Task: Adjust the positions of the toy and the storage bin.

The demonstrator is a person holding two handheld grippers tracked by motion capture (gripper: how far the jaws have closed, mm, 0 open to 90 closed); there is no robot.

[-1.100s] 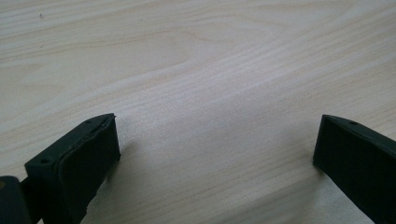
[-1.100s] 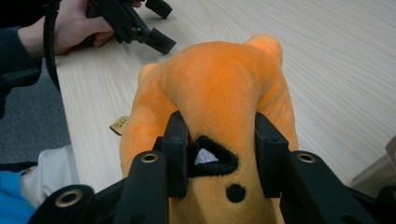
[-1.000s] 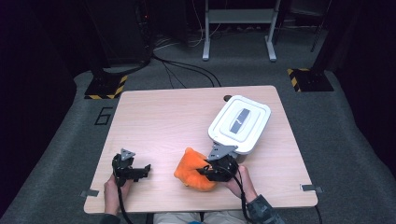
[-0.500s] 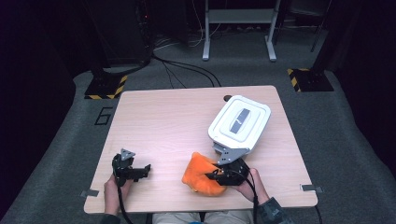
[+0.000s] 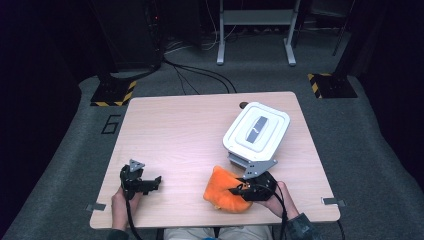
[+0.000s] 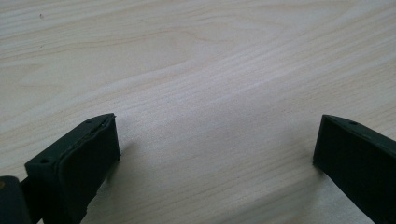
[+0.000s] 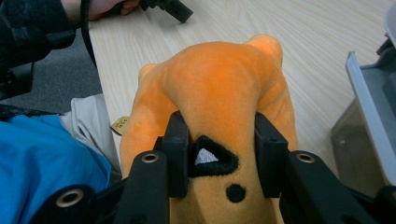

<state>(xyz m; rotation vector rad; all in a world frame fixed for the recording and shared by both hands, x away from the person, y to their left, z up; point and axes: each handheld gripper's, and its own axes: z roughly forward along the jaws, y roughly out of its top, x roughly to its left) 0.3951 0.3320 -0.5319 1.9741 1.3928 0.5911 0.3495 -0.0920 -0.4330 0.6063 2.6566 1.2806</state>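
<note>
Right gripper (image 7: pixel 217 154) pinches orange plush toy (image 7: pixel 219 88); toy's underside hidden.

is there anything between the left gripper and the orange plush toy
Nothing visible. The left gripper rests open on the table, and bare wood runs from it to the orange plush toy, which the right gripper clamps near the front edge.

Black "6" on the floor (image 5: pixel 110 124)
</note>
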